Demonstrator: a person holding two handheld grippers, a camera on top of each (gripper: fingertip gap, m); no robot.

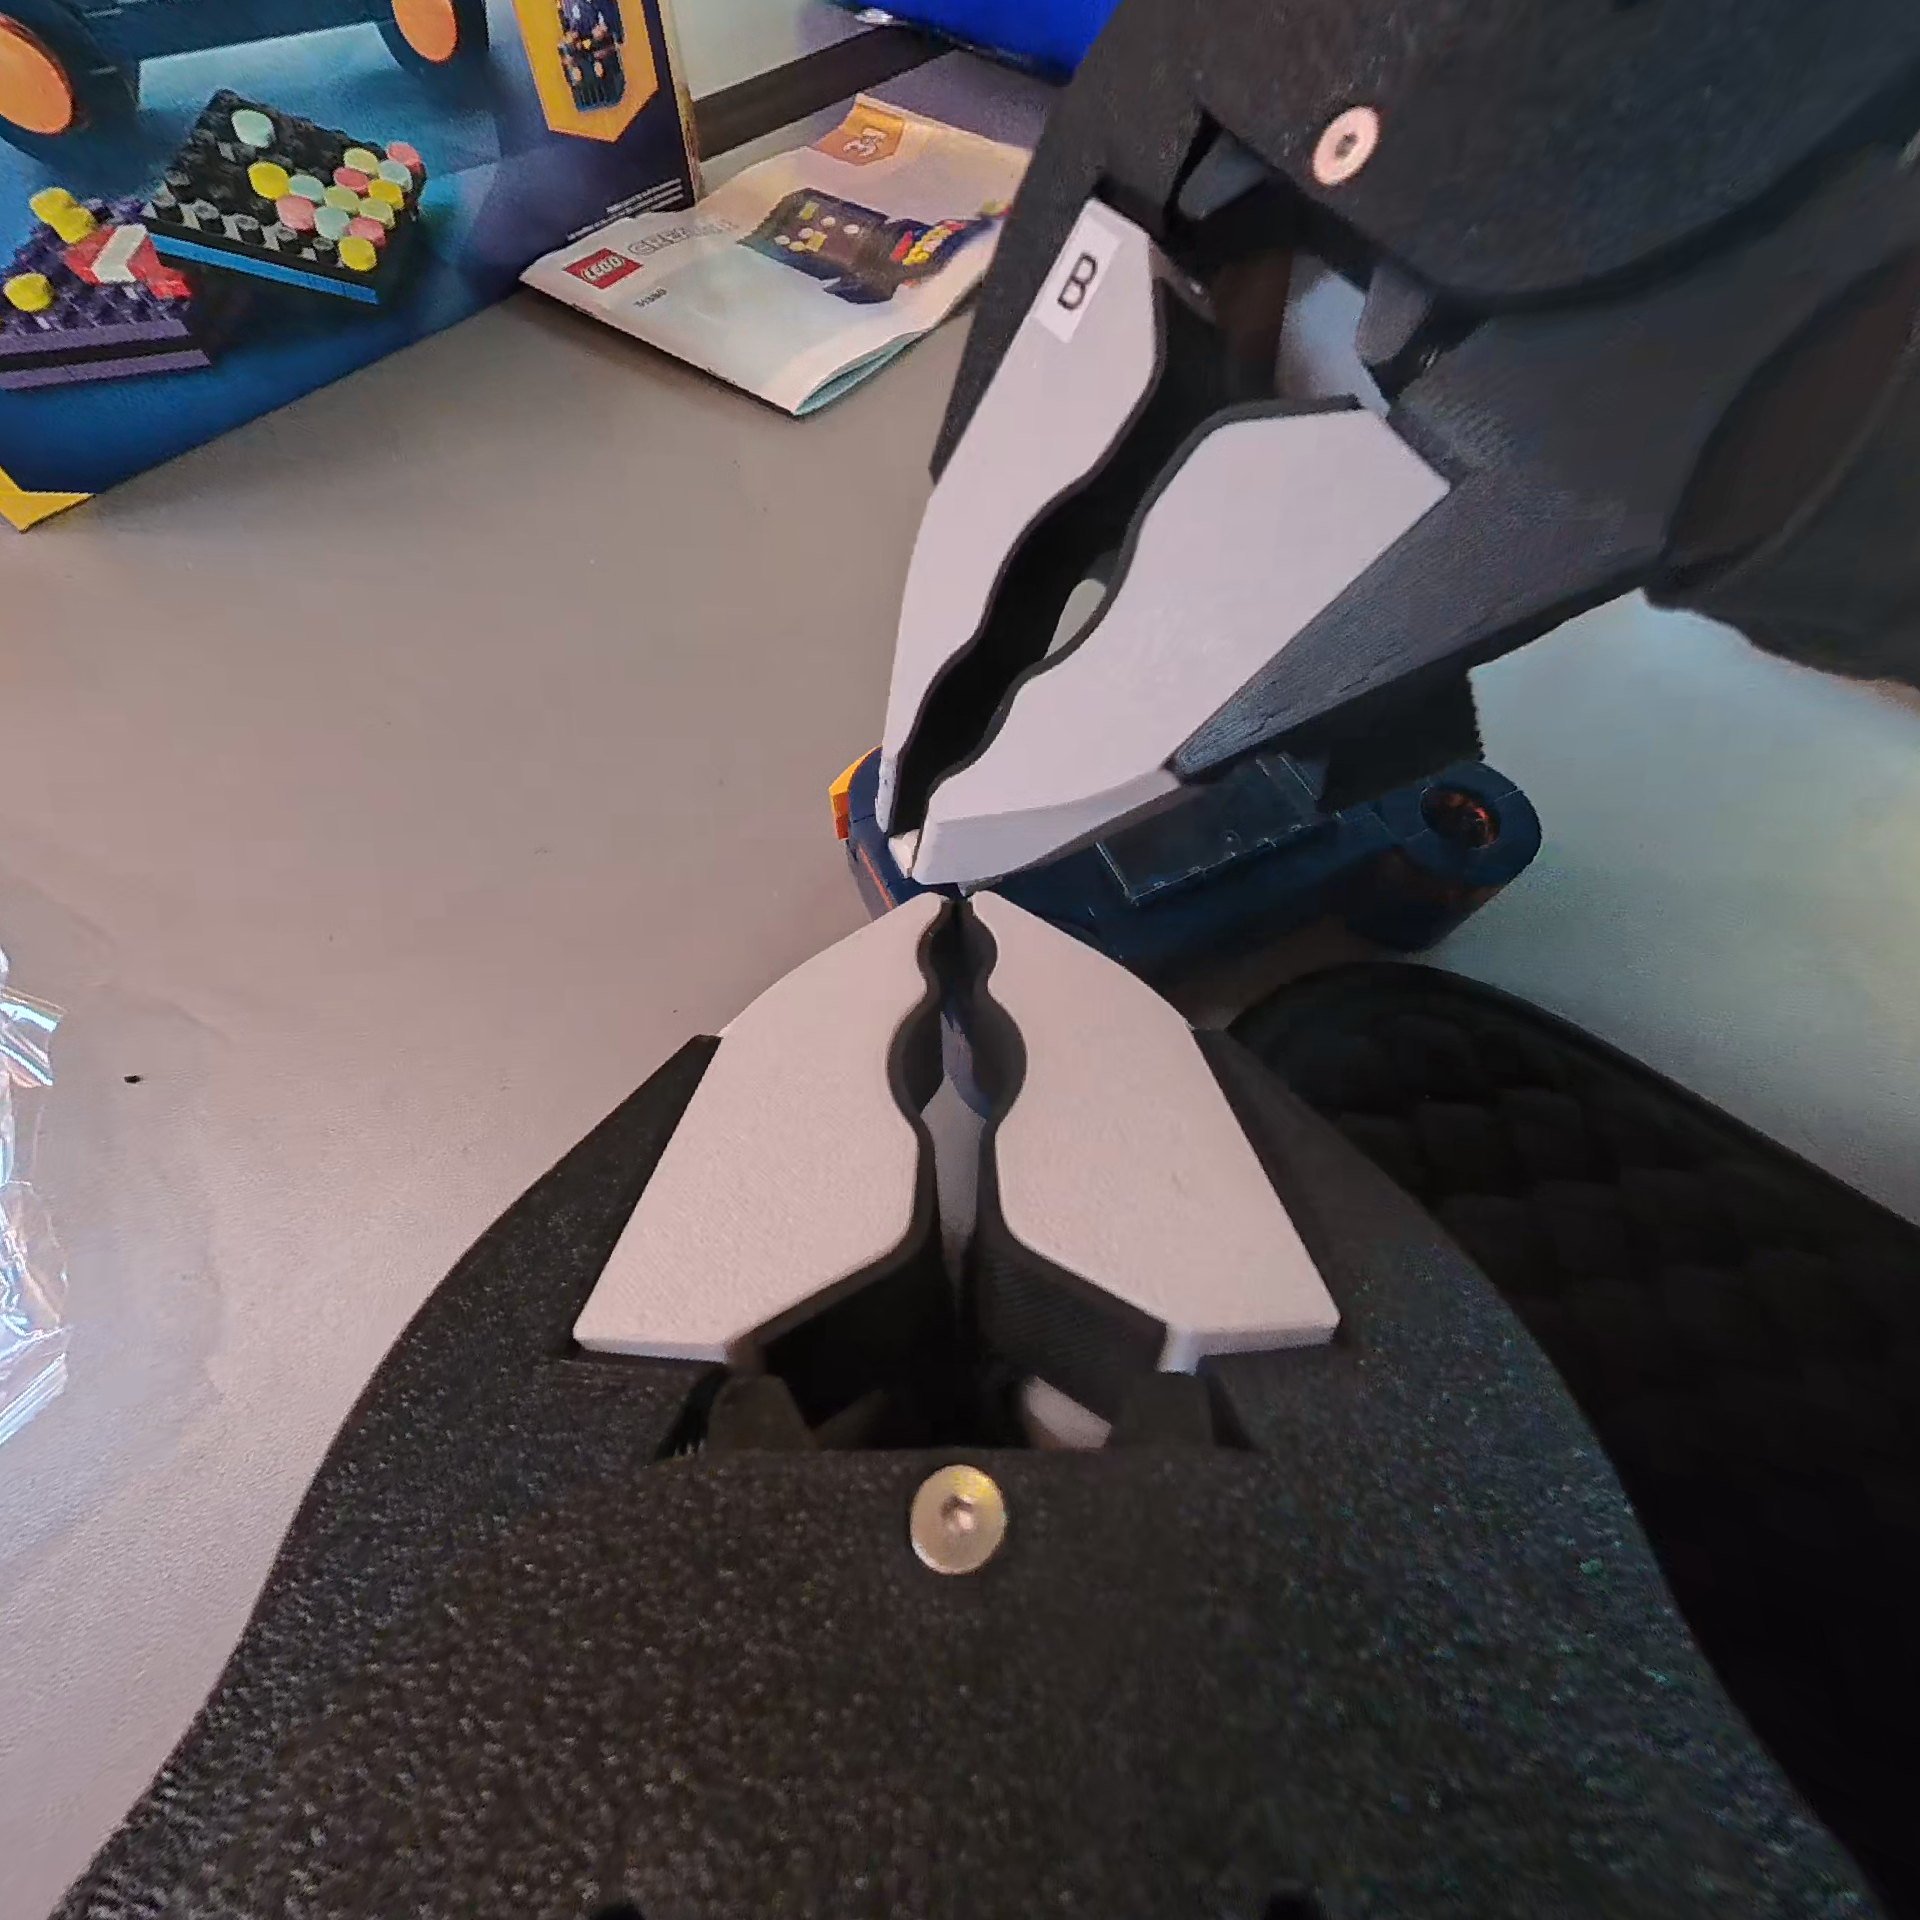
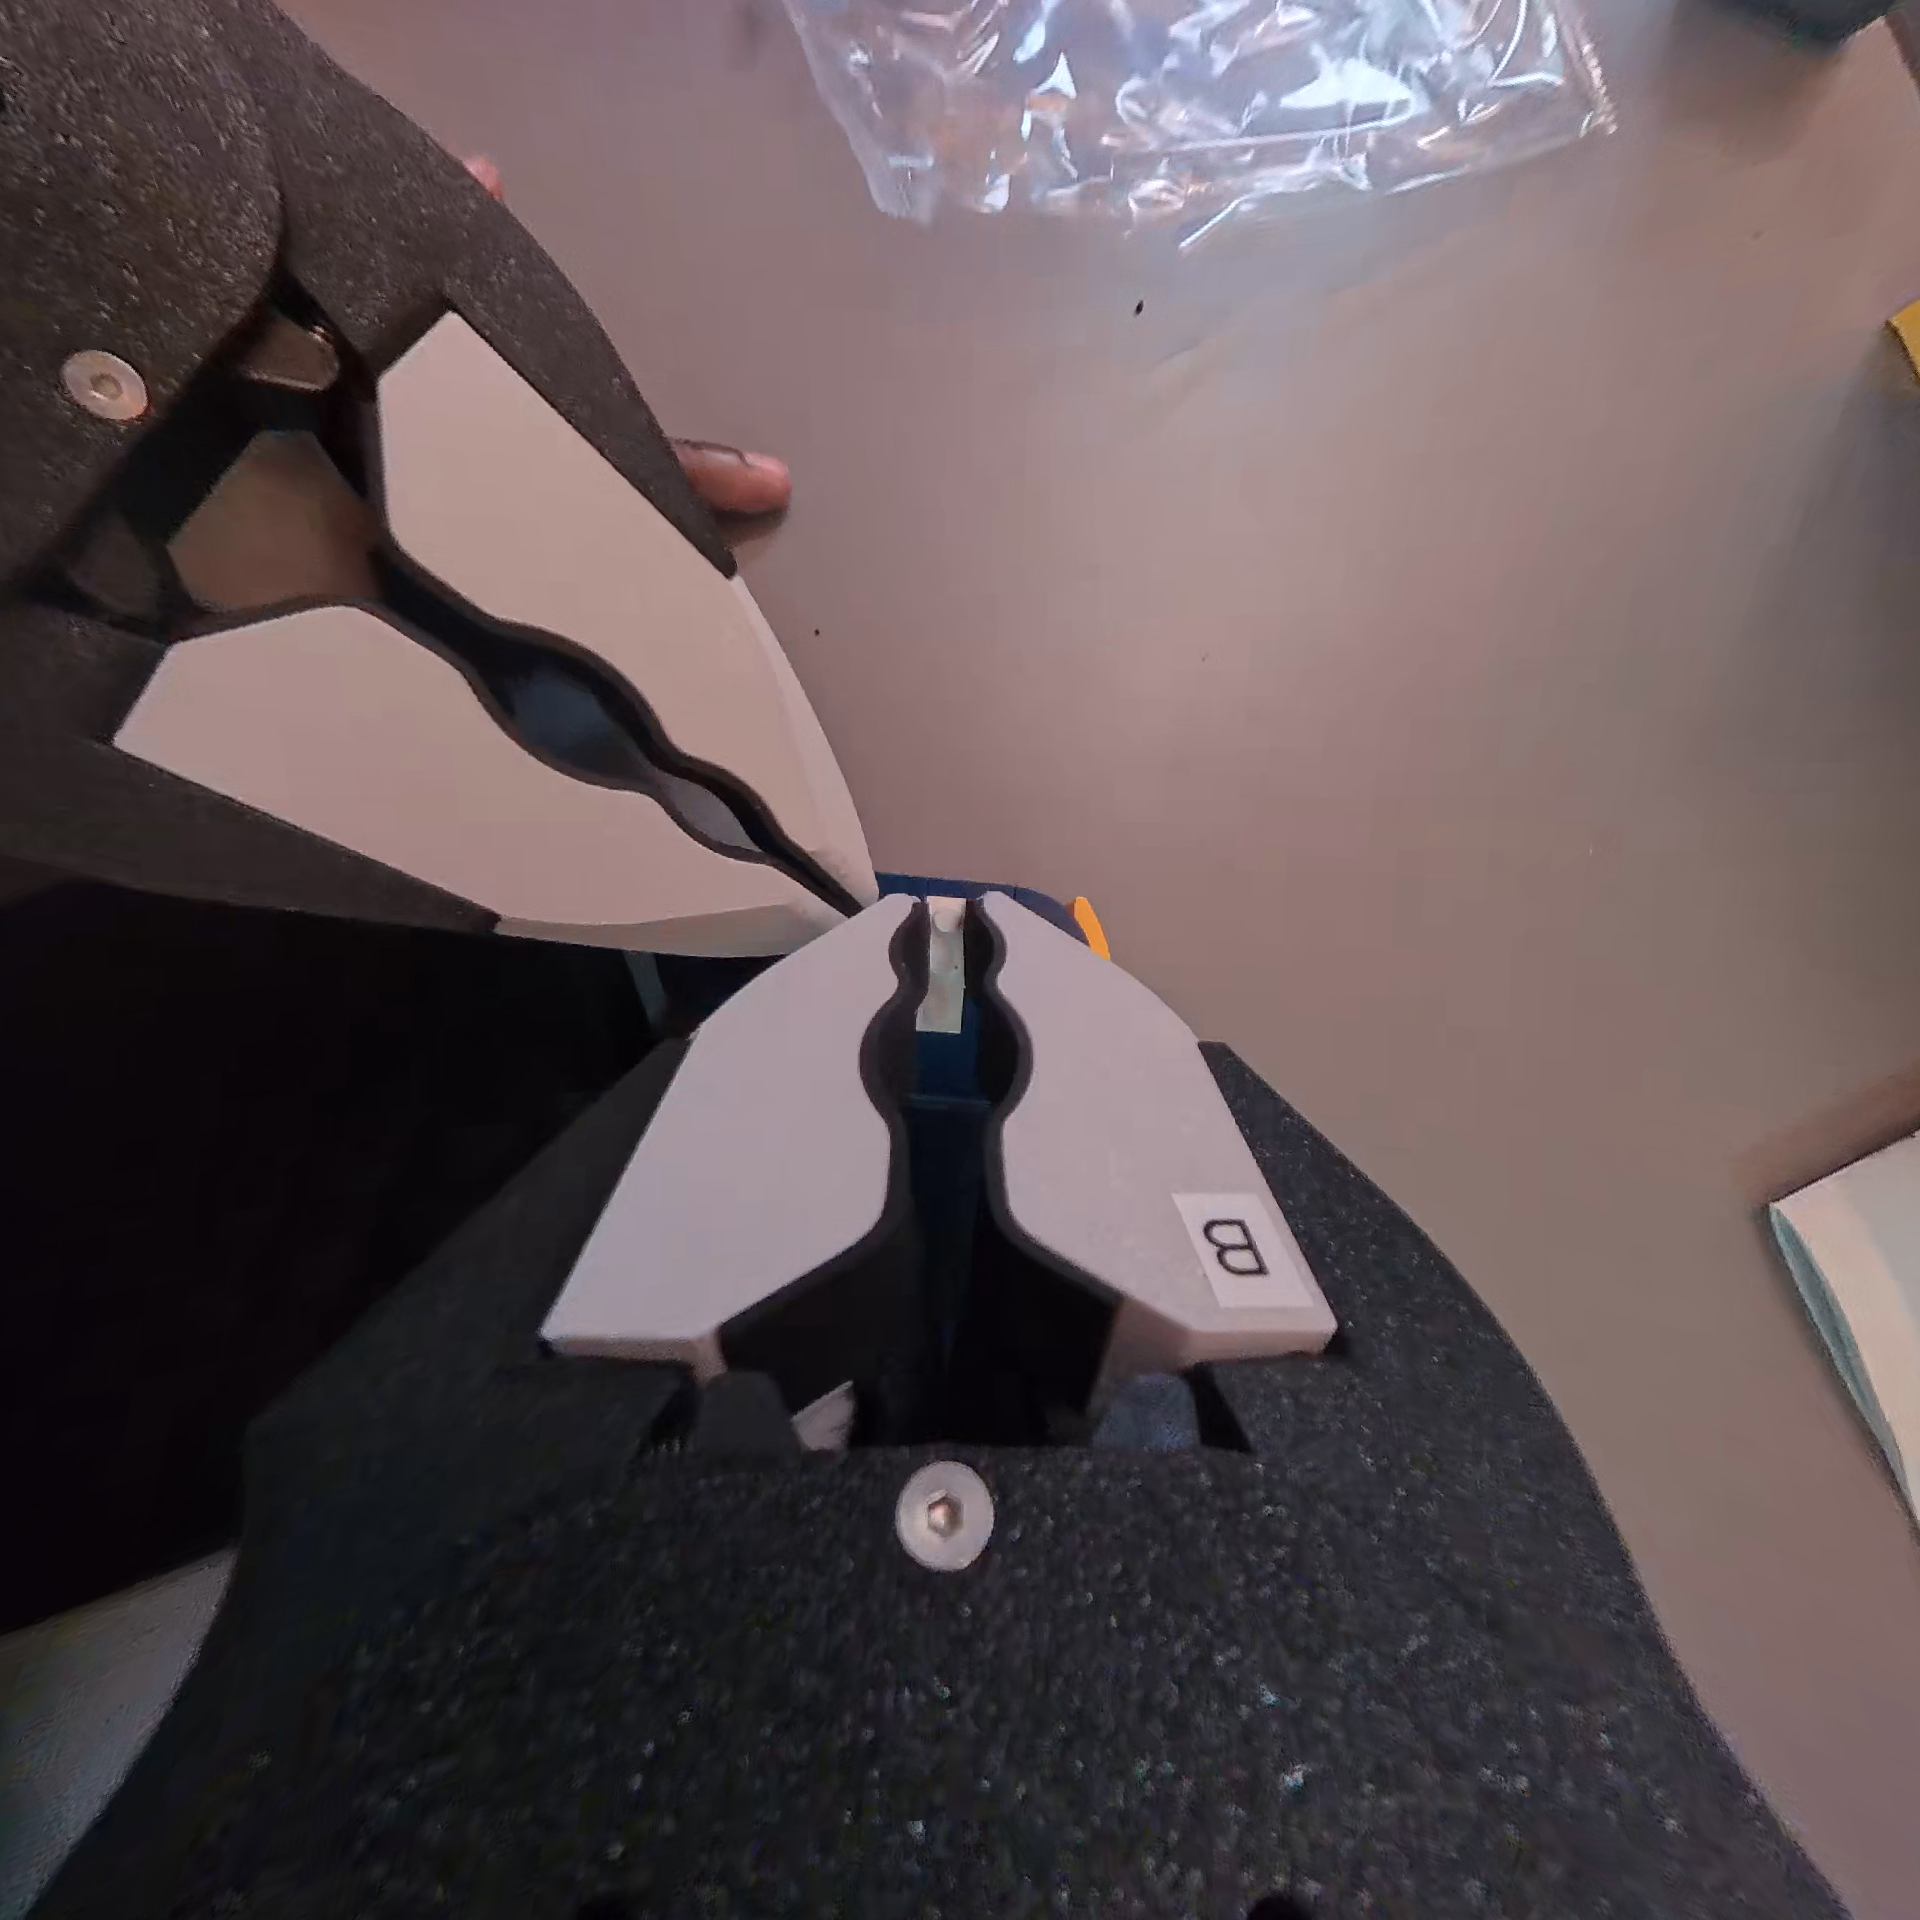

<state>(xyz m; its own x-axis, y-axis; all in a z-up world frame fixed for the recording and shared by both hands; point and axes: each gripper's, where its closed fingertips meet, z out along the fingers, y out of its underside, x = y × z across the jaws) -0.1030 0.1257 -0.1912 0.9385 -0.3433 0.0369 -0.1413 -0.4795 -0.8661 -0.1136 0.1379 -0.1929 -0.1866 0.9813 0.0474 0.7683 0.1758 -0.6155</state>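
Observation:
A dark blue brick model [image 1: 1226, 883] with an orange piece [image 1: 837, 805] at one end lies on the grey table [image 1: 468, 727]. My right gripper [image 1: 906, 840], with a lettered sticker on one finger, comes in from the upper right and is shut on a small white piece [image 2: 943, 966] held against the model's end. In the right wrist view the right gripper [image 2: 945, 906] sits over the model [image 2: 940, 1081]. My left gripper [image 1: 954, 906] is shut, its tips against the model's near edge just below the right tips. It also shows in the right wrist view [image 2: 854, 902].
A blue brick-set box [image 1: 260, 312] and an instruction booklet [image 1: 769, 281] lie at the back left. A crumpled clear plastic bag [image 2: 1195, 104] lies farther off, also at the left wrist view's left edge [image 1: 21, 1195]. A person's fingertip [image 2: 738, 478] shows behind the left gripper. My two grippers' fingertips are within a few centimetres of each other.

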